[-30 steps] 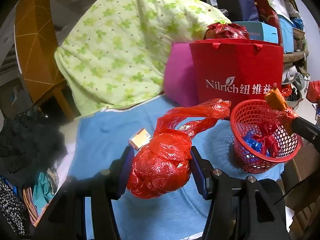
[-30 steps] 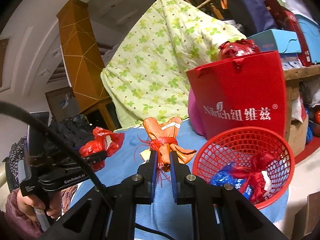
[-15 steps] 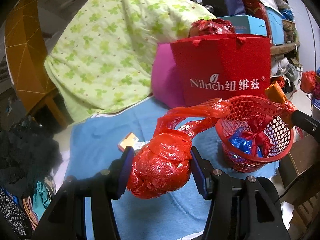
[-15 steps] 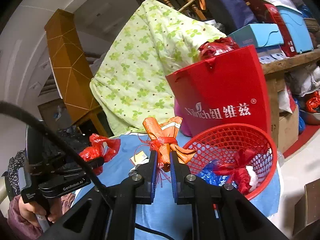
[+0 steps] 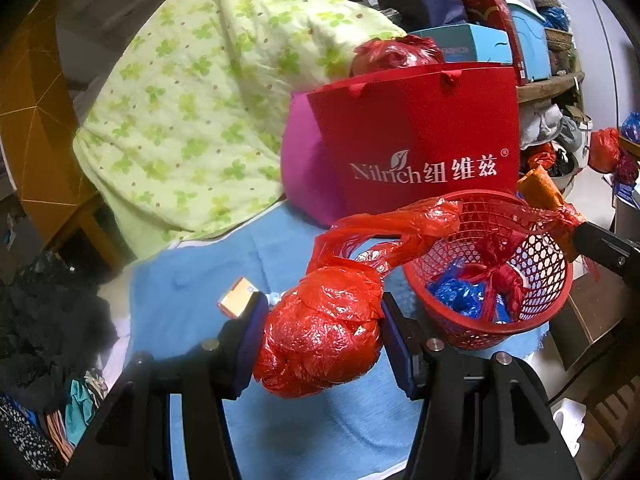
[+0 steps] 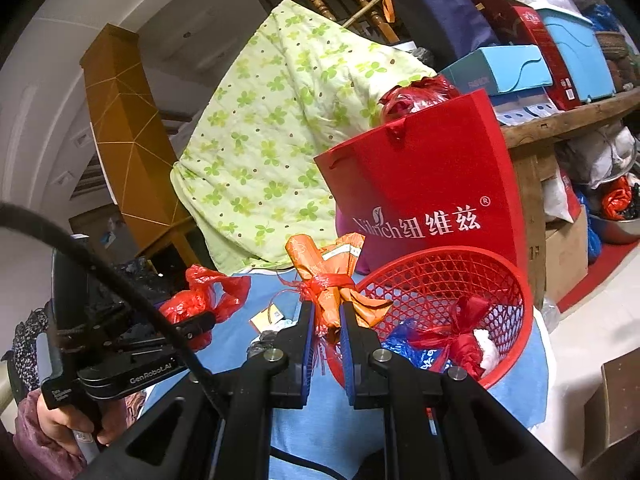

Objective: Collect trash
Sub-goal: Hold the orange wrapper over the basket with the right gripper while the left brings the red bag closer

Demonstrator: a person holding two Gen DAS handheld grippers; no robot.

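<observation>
Jaws of the left gripper were clamped on a knotted red plastic bag of trash, pads pressed into both sides of the bulging bundle, its tied handles trailing forward and rightward. Ahead and slightly left of those jaws, a small orange-and-white packet lay on the blue cloth-covered surface. Ahead and right of them stood the round red plastic mesh basket, holding blue and red wrapped bundles; the bag's handles overlapped its near rim in the left wrist view, contact not confirmable.

Jaws of the right gripper were nearly shut on an orange wrapper bundle tied with red ribbon, gripped at its lower end, the upper part standing above the pads. Basket sat just right of and ahead of these jaws; the bundle looked held above the cloth, short of the rim. Behind the basket stood a red paper gift bag with white lettering.

Judgement: carry-to-bin step, both loads in hand, neither deposited. Next move likely calls for shifting each load rightward over the basket opening, then opening the jaws. Bulky bag may catch on the rim; one packet remains to collect.
</observation>
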